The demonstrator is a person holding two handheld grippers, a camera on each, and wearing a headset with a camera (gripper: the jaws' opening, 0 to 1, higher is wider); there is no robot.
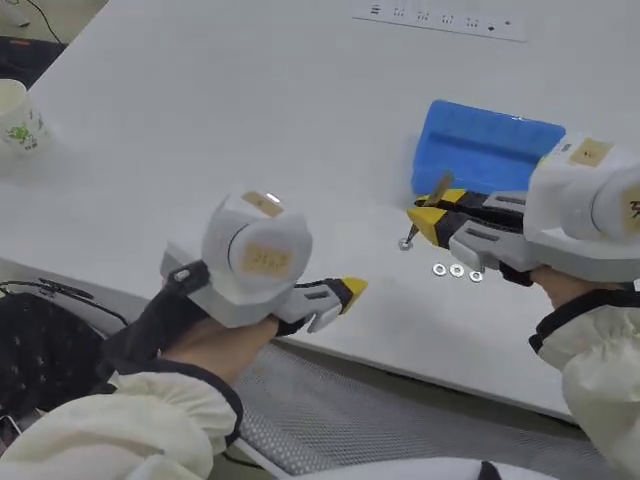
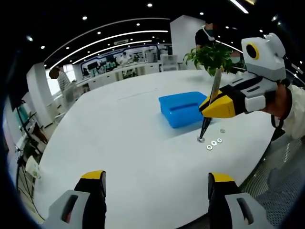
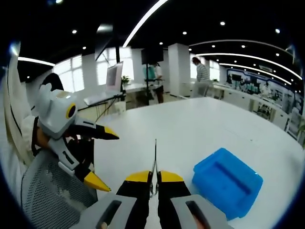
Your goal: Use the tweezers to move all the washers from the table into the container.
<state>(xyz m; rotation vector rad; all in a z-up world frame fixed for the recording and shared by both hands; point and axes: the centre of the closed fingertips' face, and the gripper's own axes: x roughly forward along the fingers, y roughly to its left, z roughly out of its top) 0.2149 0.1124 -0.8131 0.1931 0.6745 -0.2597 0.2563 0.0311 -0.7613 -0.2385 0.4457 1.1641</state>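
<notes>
**Q:** Which edges bound our work area?

**A:** The near edge of the table [image 1: 200, 150] runs just under both grippers. The washers [image 1: 457, 270] lie between that edge and the container [image 1: 485, 150], near both. A cup [image 1: 18, 118] stands at the far left. A socket strip [image 1: 440, 20] lies at the far side. Both are well apart from the work, and the surface between them is open room.

**Q:** What do we count?

**A:** One container, blue. One pair of tweezers [image 1: 438, 188]. In the head view we count four washers: three in a row, and one apart at the tweezers' tips. The left gripper view shows a fifth small ring closer to the right gripper, too small for us to confirm.

**Q:** How do the grippers stand?

**A:** The right gripper [image 1: 425, 222] is clamped on the tweezers, jaws together. The tweezers are tilted, tips down on the table at one of the washers, near the container's near side. The left gripper [image 1: 338, 303] has its jaws spread wide and carries nothing. It hangs over the near edge, well to the left of the washers
</notes>
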